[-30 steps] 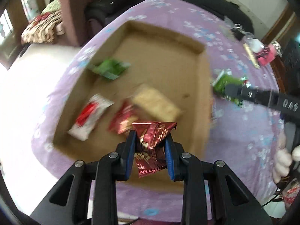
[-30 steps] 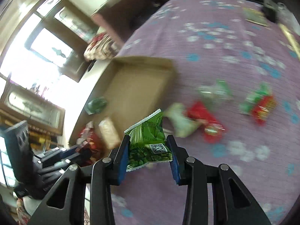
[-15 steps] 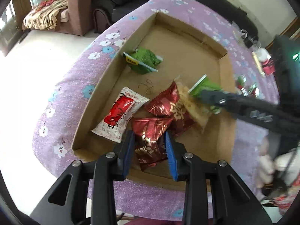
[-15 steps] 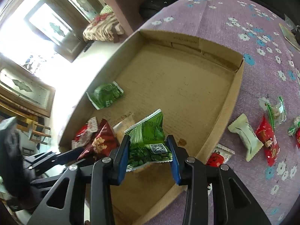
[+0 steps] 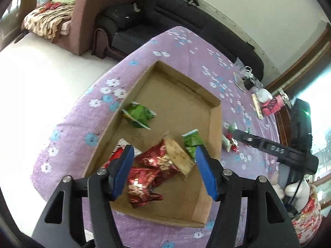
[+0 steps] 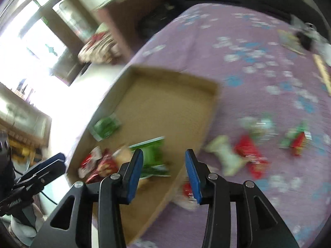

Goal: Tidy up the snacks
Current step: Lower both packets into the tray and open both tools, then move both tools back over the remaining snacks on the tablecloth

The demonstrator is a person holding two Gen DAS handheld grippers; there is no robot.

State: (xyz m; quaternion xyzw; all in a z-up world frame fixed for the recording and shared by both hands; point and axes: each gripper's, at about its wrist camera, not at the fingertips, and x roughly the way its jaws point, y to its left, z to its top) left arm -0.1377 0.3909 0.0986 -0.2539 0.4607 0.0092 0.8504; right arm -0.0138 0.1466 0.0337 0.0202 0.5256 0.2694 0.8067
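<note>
Both sets of my fingers stand wide apart with nothing between them. The left gripper (image 5: pixel 165 171) hangs over the near end of the cardboard box (image 5: pixel 216 124); the right gripper (image 6: pixel 164 172) hangs over the box's near right wall (image 6: pixel 209 124), in a blurred view.

Contents of the box, left view: a dark red foil packet (image 5: pixel 142 184) lies nearest me at 6 o'clock, a second red foil packet (image 5: pixel 159 160) overlaps its far end, a tan biscuit packet (image 5: pixel 179 157) lies across that one, a green packet (image 5: pixel 192 142) sits at 3 o'clock of the pile, another green packet (image 5: pixel 138 114) lies apart at 11 o'clock by the left wall, and a red-and-white packet (image 5: pixel 115 155) is partly hidden behind my left finger.

Snacks not yet boxed lie on the purple-clothed bench (image 6: pixel 269 82) at 3 o'clock of the box: a cream packet (image 6: pixel 225 155), a red packet (image 6: pixel 251 157), a red-and-green pair (image 6: pixel 298 140) further out, and one red piece (image 6: pixel 187 189) just beside the box wall.

Handling judgement: these are light, soft, crinkly wrappers, the foil likely slick. The puffed bodies would crush or squirt out, and biscuits may break. I would take each by its flat crimped end seam, or lightly across the narrow waist. Released from height, such packets may land anywhere.
</note>
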